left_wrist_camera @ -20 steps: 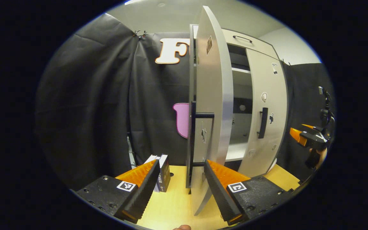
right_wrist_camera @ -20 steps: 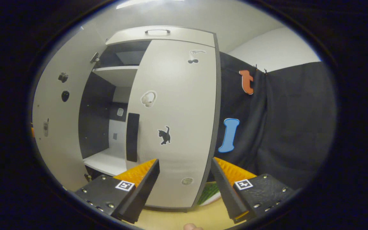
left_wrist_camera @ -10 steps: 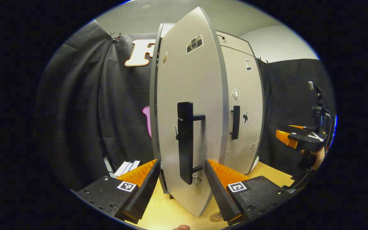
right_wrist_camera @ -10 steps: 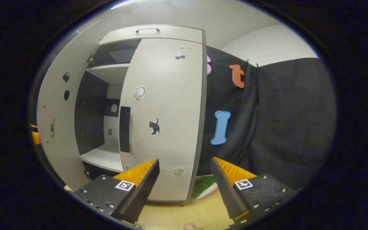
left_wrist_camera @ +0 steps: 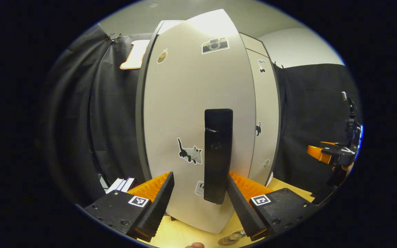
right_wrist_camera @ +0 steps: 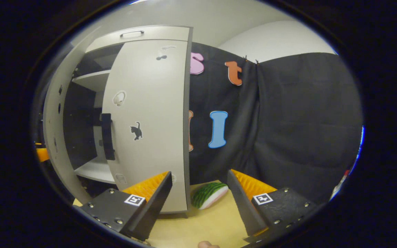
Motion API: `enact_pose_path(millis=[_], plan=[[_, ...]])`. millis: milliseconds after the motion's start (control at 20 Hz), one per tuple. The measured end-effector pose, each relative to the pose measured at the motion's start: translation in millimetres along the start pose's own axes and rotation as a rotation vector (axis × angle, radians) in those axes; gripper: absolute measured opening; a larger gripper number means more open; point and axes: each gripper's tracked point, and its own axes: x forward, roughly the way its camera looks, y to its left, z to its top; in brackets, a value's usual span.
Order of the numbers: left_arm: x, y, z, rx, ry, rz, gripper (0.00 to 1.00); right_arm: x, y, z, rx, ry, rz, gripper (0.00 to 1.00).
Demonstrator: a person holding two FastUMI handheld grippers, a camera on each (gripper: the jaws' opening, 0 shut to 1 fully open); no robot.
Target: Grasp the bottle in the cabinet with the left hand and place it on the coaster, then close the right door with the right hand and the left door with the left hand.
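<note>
In the left gripper view the cabinet's left door (left_wrist_camera: 181,113) stands close in front, partly swung in, its black handle (left_wrist_camera: 218,155) upright. My left gripper (left_wrist_camera: 200,194) is open, and the handle's lower end hangs between the fingers, nearer the right finger (left_wrist_camera: 241,203). A small round shiny thing (left_wrist_camera: 232,237), partly hidden, lies on the table under that finger; whether it is the coaster or the bottle I cannot tell. In the right gripper view the right door (right_wrist_camera: 146,117) looks flush with the cabinet, while the left door (right_wrist_camera: 52,117) stands ajar. My right gripper (right_wrist_camera: 200,193) is open and holds nothing, back from the door.
A watermelon-slice toy (right_wrist_camera: 207,194) lies on the yellow table (right_wrist_camera: 215,220) beside the cabinet's right corner. White books (left_wrist_camera: 119,184) stand left of the cabinet. The inner shelf (right_wrist_camera: 93,170) is bare. The right gripper (left_wrist_camera: 329,153), held by a hand, hovers far right.
The left door has swung a long way toward the cabinet, with my left gripper following it. The right gripper has drawn back and turned to the right, away from the right door.
</note>
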Motion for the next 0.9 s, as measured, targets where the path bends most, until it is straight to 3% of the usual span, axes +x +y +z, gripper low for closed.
enact_pose_path(millis=[600, 900], plan=[[41.4, -28.2, 2.5, -0.027, 0.000, -0.068, 0.93, -0.4, -65.7, -1.4, -0.016, 0.001, -0.132, 0.99], [56.4, -34.0, 1.6, -0.075, 0.008, -0.067, 0.94, 10.0, -70.6, -5.6, -0.008, 0.012, -0.122, 0.98]])
